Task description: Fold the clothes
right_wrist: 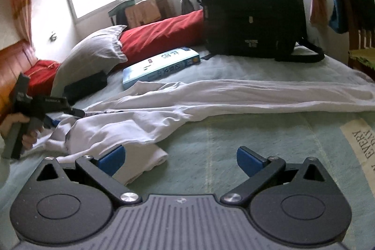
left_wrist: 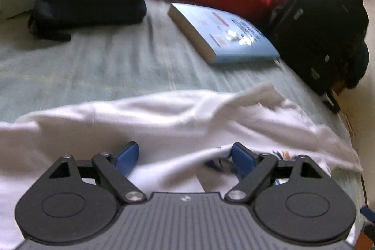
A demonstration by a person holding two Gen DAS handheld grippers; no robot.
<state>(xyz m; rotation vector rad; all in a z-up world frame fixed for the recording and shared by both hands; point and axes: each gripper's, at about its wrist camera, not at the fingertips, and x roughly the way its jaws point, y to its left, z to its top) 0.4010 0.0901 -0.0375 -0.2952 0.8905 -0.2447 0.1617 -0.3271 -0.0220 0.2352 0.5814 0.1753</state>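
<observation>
The white shirt (left_wrist: 164, 123) runs off the left edge (blurred), its print half-buried in folds.

- the bedsheet (right_wrist: 269, 132) has a pale printed patch at the right edge of the right wrist view, and you can make out "EVERY" and "DAY" on it, running sideways. there's one more bit of a letter below that, cut off, can't read it
- the blue book (right_wrist: 161, 67) has print on its cover and spine in both views, looks like non-Latin characters plus a couple of red label boxes, way too blurry to actually read
- the backpack (right_wrist: 252, 4) has a small light tag low on its front, text on it is too tiny to tell
- the shirt (left_wrist: 175, 123) has a bit of blue and orange print by the left gripper's right finger, unreadable
</observation>
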